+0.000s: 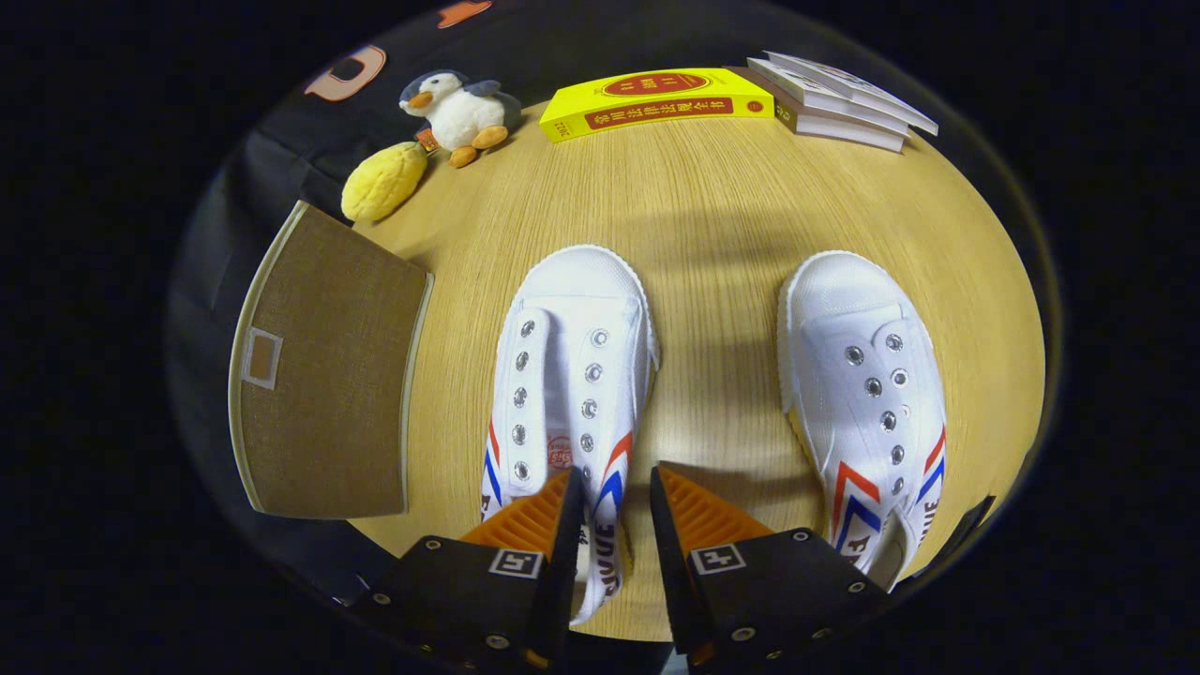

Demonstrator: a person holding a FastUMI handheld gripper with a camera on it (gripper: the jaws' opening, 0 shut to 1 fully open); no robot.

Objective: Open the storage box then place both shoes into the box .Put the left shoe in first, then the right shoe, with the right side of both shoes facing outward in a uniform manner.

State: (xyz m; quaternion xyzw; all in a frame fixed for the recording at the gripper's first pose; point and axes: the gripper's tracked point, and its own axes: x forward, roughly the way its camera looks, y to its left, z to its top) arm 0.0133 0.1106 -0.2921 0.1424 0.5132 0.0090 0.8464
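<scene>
My gripper (611, 492) pinches the right side wall of the left shoe (570, 375) near its heel, one finger inside the opening, the other outside. The right shoe (867, 394) lies apart to the right on the wooden table (712, 206). The storage box (323, 375), lid closed, sits just left of the held shoe.

The tongs (614, 487) hide the left shoe's (567, 375) heel; whether they grip its side wall is unclear. The right shoe's (867, 384) heel is cut off near the bench's edge.
</scene>
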